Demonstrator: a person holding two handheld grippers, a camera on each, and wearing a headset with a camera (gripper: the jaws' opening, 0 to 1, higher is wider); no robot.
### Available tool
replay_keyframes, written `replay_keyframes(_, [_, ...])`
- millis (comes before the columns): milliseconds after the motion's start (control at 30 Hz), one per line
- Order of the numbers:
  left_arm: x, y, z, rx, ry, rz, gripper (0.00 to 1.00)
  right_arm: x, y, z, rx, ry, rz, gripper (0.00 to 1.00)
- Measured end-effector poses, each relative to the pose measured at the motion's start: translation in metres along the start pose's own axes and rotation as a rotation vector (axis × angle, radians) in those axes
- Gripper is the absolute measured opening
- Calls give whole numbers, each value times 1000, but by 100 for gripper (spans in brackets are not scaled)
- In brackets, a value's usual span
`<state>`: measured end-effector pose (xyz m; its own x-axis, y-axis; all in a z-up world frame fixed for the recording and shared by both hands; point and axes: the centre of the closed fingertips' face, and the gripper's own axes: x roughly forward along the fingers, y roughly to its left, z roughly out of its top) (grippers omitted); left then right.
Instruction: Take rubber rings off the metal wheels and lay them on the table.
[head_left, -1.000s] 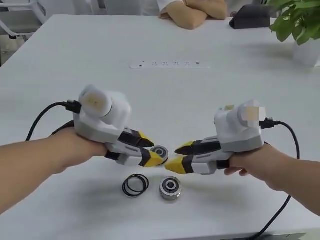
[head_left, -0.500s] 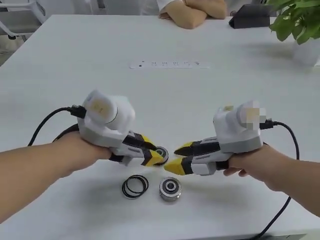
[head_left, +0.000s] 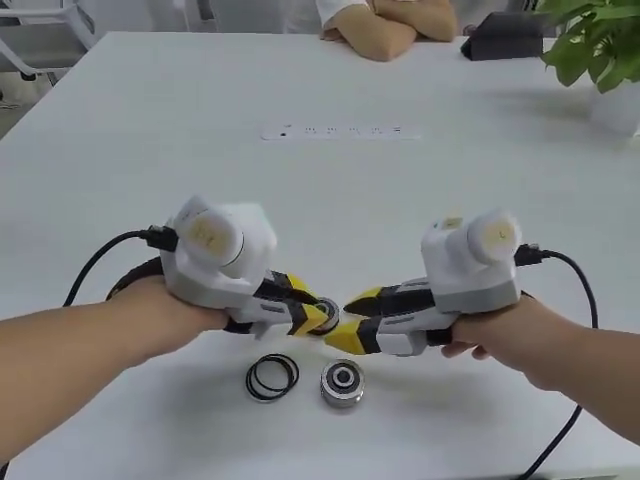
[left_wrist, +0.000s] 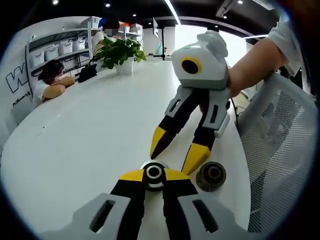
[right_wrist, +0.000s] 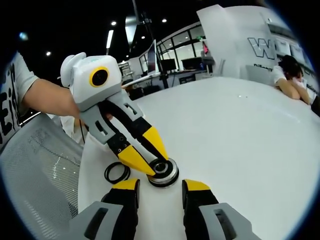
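My left gripper (head_left: 318, 317) is shut on a small metal wheel (head_left: 326, 314) and holds it just above the white table (head_left: 150, 120). In the left gripper view the wheel (left_wrist: 153, 172) sits pinched between the yellow tips. My right gripper (head_left: 340, 322) faces it, open, with its tips close on either side of the wheel (right_wrist: 164, 171). Black rubber rings (head_left: 271, 377) lie on the table below the left gripper. A second metal wheel (head_left: 342, 384) lies flat beside them; whether it carries rings I cannot tell.
A white power strip (head_left: 340, 131) lies mid-table. A person's folded arms (head_left: 385, 22) and a dark object (head_left: 510, 45) rest at the far edge, with a green plant (head_left: 598, 40) at the far right. Black cables (head_left: 100, 262) trail from both grippers.
The left gripper has carried the wheel a little to the right, toward the right gripper's open tips. The rings and the second wheel on the table have not moved.
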<state>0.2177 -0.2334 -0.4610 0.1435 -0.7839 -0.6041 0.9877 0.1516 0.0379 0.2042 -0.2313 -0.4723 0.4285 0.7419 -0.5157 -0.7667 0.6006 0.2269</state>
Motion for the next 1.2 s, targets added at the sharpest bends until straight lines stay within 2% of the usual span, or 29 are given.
replay_keyframes(300, [0,-1,0,-16,-1,16,7,8,0,-1,-52,21,-18,29])
replay_keyframes(333, [-1,-1,0,-19,-3,19,7,9,-2,1,-51,8,-29,29])
replay_keyframes(633, [-1,-2,1,-29,-11,27,7,7,-3,-1,-105,26,-38,23])
replay_keyframes(1200, [-1,-3,0,-49,-17,31,7,4,-3,-3,-113,31,-39,19])
